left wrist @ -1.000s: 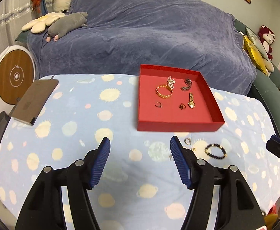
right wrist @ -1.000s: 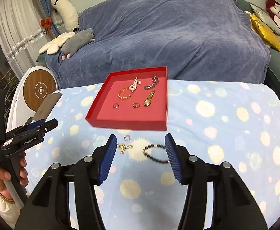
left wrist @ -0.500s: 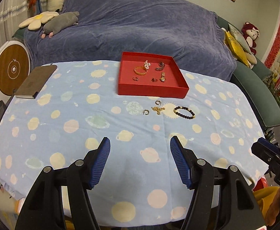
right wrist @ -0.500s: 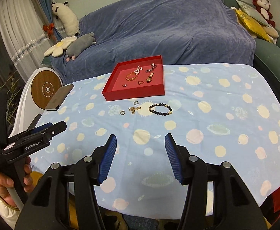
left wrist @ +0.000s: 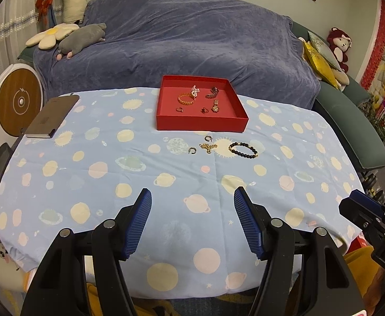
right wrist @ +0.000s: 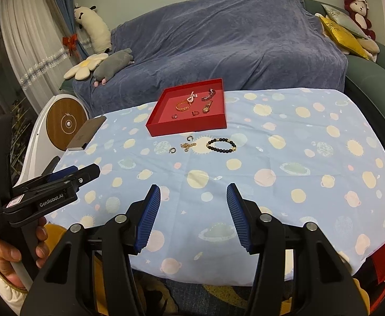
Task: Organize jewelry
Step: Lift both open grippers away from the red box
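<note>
A red tray (left wrist: 201, 124) (right wrist: 186, 129) at the far side of the table holds several pieces of jewelry, among them a gold bracelet (left wrist: 186, 99). In front of it on the cloth lie a black bead bracelet (left wrist: 243, 149) (right wrist: 221, 145), a gold chain piece (left wrist: 208, 147) (right wrist: 187, 146) and two small hoop earrings (left wrist: 192, 150) (left wrist: 207, 138). My left gripper (left wrist: 192, 205) is open and empty above the near table edge. My right gripper (right wrist: 192, 197) is open and empty, also at the near edge.
A brown notebook (left wrist: 51, 117) lies at the table's far left corner. A sofa under a blue cover (left wrist: 182, 50) stands behind the table, with plush toys on it. A round white device (left wrist: 17, 102) stands at the left.
Both grippers have pulled back from close above the jewelry to the near edge of the table. Both stay open and empty. The jewelry has not moved.
</note>
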Demonstrator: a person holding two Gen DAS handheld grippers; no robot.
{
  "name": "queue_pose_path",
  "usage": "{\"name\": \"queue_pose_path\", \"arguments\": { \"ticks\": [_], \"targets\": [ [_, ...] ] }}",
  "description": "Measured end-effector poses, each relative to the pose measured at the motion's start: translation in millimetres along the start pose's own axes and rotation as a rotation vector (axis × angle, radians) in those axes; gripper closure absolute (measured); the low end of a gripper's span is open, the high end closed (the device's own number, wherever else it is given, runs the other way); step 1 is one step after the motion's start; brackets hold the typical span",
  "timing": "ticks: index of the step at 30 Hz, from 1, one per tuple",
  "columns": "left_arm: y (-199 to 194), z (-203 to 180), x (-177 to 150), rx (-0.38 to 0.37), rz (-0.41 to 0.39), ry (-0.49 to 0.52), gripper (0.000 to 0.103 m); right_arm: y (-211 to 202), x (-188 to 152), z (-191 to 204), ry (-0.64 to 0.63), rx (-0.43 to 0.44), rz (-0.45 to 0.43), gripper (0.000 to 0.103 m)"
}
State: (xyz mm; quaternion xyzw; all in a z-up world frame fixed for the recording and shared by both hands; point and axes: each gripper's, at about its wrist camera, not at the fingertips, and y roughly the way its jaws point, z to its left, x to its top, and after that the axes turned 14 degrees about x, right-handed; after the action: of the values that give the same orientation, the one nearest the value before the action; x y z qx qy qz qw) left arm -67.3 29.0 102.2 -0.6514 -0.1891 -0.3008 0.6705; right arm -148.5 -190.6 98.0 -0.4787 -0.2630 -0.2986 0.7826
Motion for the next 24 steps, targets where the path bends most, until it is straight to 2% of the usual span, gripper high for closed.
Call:
{"name": "queue_pose_path", "arguments": {
  "ticks": [10, 16, 19, 24],
  "targets": [
    [-8.6, -6.6, -6.1, 0.047, -0.009, 0.011, 0.04, -7.2, -4.7, -6.7, -0.006, 0.028, -0.006, 0.052],
    [-0.1, -9.4, -2.6, 0.081, 0.011, -0.004, 0.04, 5.9, -1.4, -19.9, -0.007, 0.059, 0.016, 0.052],
    [6.3, -9.2, 1.0, 0.081, 0.021, -0.021, 0.034, 16.8, 3.3, -27.8, -0.006, 0.06, 0.027, 0.052],
    [23.2, -8.4, 11.2, 0.084, 0.034, -0.03, 0.034, 36.2, 11.6, -43.2, 0.011, 0.059, 0.044, 0.052]
  ]
}}
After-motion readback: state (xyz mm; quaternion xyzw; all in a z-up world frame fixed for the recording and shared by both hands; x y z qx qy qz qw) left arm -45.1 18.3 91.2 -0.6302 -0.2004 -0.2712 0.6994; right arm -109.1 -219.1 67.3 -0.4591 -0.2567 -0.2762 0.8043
